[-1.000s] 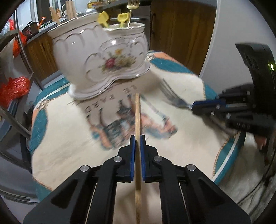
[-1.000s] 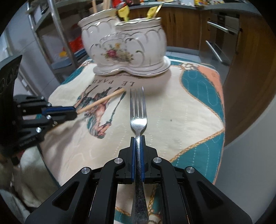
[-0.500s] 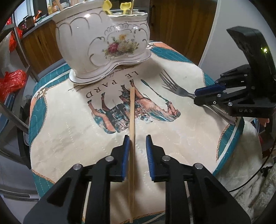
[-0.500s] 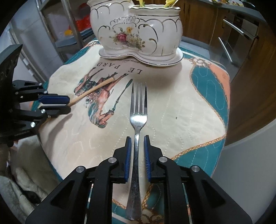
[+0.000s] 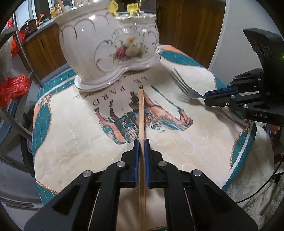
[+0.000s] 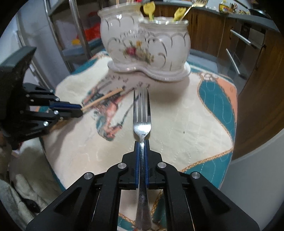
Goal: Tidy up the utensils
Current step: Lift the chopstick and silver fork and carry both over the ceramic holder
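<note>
A: Start with the left wrist view. What is the left gripper (image 5: 140,142) doing?

B: Its fingers (image 5: 136,151) are clamped on a wooden chopstick (image 5: 141,115), which runs straight ahead between the blue pads and points toward the holder.

A: And the holder itself?

B: A white ceramic utensil holder (image 5: 108,48) with gold trim and a flower print stands at the far side of the worktop, on a printed cloth (image 5: 71,135) showing a horse and the words "LE PARD". Yellow utensil tops (image 5: 113,8) stick out of its right-hand compartment.

A: Anything else in that view?

B: On the right, the right gripper (image 5: 205,97) pinches a metal fork (image 5: 182,85) by the neck, tines toward the holder. The fork's shadow falls on the cloth below it.

A: Now the right wrist view.

B: The right gripper (image 6: 141,142) has its fingers (image 6: 136,156) tight on the fork (image 6: 142,113), gripping the handle just behind the head. The tines point at the foot of the utensil holder (image 6: 147,44), near it but apart.

A: Which compartments hold things?

B: The nearer, right compartment shows two yellow tops (image 6: 149,8) and a gold fork (image 6: 197,2). A few thin sticks show above the left one, too blurred to name.

A: And the left side?

B: The left gripper (image 6: 80,110) is at the left edge, closed on the chopstick (image 6: 103,98), which slants toward the fork tines over the cloth (image 6: 186,115).
</note>
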Motion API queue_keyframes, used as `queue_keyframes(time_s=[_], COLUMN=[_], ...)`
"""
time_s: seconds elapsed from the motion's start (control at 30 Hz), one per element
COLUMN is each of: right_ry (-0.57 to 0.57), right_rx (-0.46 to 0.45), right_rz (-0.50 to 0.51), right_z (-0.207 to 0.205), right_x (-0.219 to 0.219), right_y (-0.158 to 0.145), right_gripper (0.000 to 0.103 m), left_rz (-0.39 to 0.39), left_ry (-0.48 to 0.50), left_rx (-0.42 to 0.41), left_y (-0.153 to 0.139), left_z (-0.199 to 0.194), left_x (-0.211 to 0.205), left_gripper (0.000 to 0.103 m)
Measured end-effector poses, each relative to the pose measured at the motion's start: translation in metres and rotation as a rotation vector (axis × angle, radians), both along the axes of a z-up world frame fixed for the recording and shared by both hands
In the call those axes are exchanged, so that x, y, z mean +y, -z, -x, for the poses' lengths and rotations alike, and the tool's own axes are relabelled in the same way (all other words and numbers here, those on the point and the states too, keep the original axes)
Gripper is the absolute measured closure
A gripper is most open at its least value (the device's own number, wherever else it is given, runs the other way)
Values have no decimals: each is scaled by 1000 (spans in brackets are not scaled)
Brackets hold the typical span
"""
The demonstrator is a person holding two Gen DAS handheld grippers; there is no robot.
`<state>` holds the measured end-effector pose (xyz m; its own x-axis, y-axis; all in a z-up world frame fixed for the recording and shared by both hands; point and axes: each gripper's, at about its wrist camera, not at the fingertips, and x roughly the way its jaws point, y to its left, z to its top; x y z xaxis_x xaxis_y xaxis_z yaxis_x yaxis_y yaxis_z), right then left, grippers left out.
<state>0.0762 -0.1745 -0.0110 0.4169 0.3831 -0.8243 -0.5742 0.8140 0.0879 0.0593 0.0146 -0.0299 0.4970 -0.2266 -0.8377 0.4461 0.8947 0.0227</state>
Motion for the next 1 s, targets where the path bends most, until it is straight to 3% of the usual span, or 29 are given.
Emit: queue_keyframes(time_s=[0.2, 0.57, 0.77, 1.0], right_ry=[10, 2, 47, 78], right_rx=[-123, -381, -441, -465], right_rz=[-81, -187, -266, -324], right_z=[9, 25, 12, -21], right_x=[-9, -10, -7, -3], right_y=[-21, -60, -88, -128], right_gripper=[97, 97, 97, 97], left_rz=[56, 162, 339, 523], left_ry=[-8, -28, -87, -165], left_rx=[-116, -401, -548, -694], left_y=[-23, -69, -102, -149], left_z=[7, 21, 14, -30], left_x=[11, 29, 49, 70], left_gripper=[97, 97, 97, 97])
